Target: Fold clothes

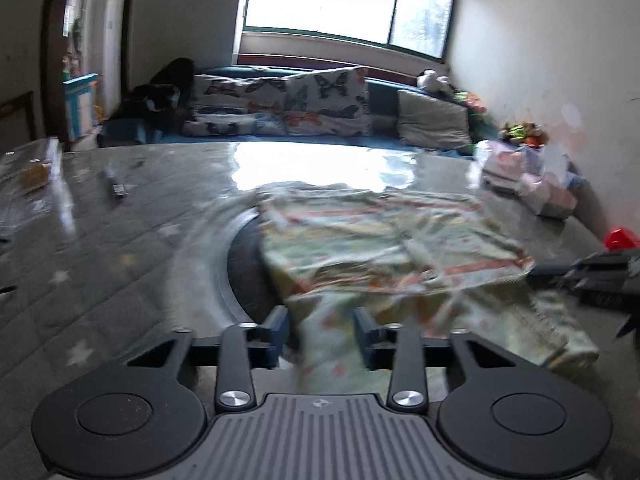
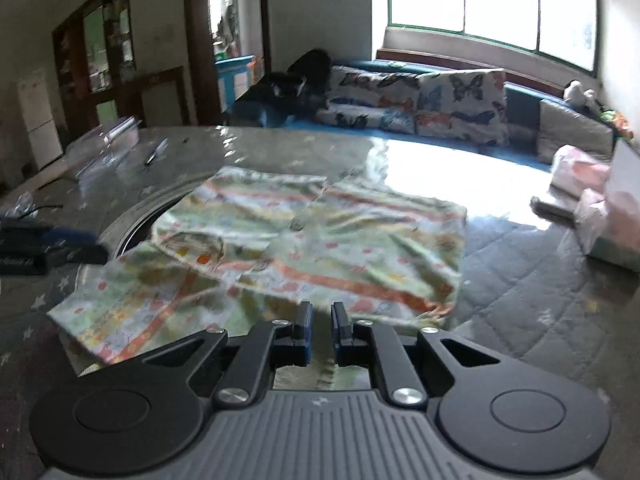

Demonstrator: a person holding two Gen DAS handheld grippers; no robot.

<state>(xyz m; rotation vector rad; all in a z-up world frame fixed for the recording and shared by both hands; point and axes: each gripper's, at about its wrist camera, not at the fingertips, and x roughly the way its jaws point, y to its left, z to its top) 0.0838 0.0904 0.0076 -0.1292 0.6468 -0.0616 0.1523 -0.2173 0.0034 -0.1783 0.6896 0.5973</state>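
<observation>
A pale green garment with orange stripes and small prints lies partly folded on the grey quilted table. My left gripper is at its near left edge. A blurred strip of the cloth runs between its fingers, which stand apart. In the right wrist view the same garment spreads ahead. My right gripper sits at its near hem with the fingers nearly together and cloth in the narrow gap. Each gripper shows in the other view: the right gripper by the garment's right corner, the left gripper at its left side.
A dark round ring in the table top lies partly under the garment. A pen and a clear plastic box are at the far left. Plastic bags and a red object are by the right wall. A sofa stands behind.
</observation>
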